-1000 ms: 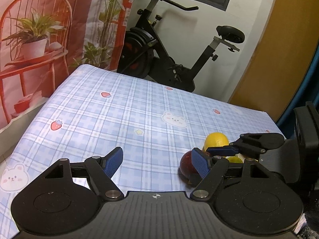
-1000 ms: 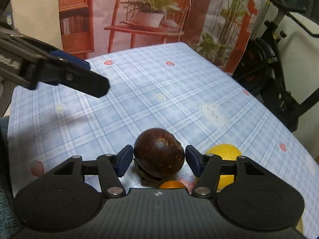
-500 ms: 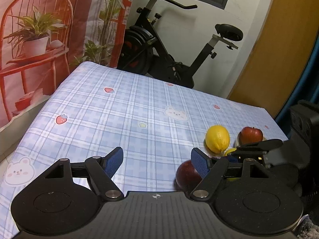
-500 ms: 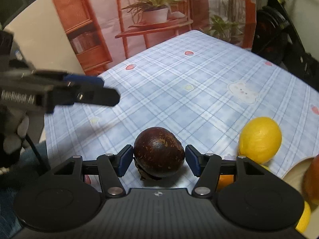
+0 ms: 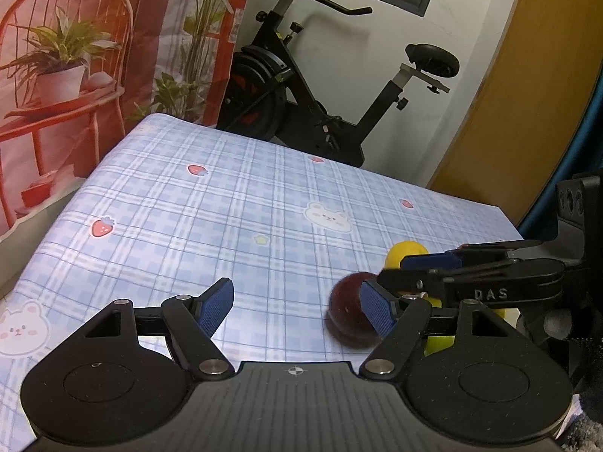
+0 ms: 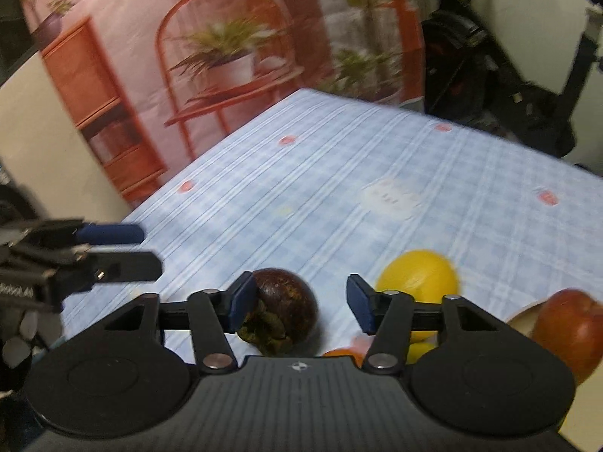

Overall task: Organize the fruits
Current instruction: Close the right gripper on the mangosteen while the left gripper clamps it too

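A dark purple mangosteen lies on the blue checked tablecloth. It sits against the left pad of my right gripper, with a clear gap to the right pad. The right jaws are closing and do not press on the fruit. In the left wrist view the mangosteen is blurred, just left of the right gripper's tips. A yellow lemon rests behind the right finger. My left gripper hangs open over bare cloth with nothing between its fingers.
A red apple sits on a pale plate's rim at the right edge. An orange and a small yellow fruit lie close under the right gripper. An exercise bike stands beyond the table's far edge.
The mangosteen filled the gap between the right pads before; now it sits off to the left pad with space on its right. The right view has rolled and swung right, showing the apple.
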`<state>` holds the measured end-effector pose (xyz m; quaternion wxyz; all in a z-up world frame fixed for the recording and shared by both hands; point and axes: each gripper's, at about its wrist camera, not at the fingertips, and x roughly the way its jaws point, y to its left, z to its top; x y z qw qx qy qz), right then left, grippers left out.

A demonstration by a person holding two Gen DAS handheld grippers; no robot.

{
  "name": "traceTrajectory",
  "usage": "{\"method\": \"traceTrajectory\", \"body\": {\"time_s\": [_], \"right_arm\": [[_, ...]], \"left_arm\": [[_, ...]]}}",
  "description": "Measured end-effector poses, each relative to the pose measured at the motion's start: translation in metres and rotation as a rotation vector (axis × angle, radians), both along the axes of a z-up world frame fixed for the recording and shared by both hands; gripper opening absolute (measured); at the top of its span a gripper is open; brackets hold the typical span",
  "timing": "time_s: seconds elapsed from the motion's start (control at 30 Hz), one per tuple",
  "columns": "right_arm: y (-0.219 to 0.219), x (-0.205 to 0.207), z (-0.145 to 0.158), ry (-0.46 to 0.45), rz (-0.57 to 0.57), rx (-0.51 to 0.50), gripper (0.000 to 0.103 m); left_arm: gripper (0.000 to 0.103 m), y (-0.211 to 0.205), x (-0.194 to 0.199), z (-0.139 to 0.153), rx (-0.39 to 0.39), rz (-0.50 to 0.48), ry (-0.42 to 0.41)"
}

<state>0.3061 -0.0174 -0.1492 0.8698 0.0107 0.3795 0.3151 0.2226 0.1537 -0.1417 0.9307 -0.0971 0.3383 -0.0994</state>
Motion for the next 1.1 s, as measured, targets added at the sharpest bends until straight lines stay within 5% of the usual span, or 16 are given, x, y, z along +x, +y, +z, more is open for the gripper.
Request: {"method": "traceTrajectory", "body": {"time_s": [0.27, 0.47, 0.73, 1.1], "right_arm": [[0.002, 0.006, -0.004, -0.01, -0.034, 0.041, 0.05], [0.003, -0.007, 0.005, -0.107, -0.003, 0.026, 0.053], [0.036, -0.023, -0.005, -0.18, 0.133, -0.154, 0.077], [0.048, -0.013, -0.033, -0.111, 0.149, -0.197, 0.065]], "left_arm": [[0.071, -0.008, 0.016, -0.008, -0.019, 0.007, 0.016], [0.071, 0.001, 0.023, -0.012, -0.035, 0.025, 0.028], [0.071, 0.017, 0.031, -0.012, -0.113, 0.059, 0.019], [0.079, -0.021, 0.036, -0.02, -0.058, -0.144, 0.012]]}}
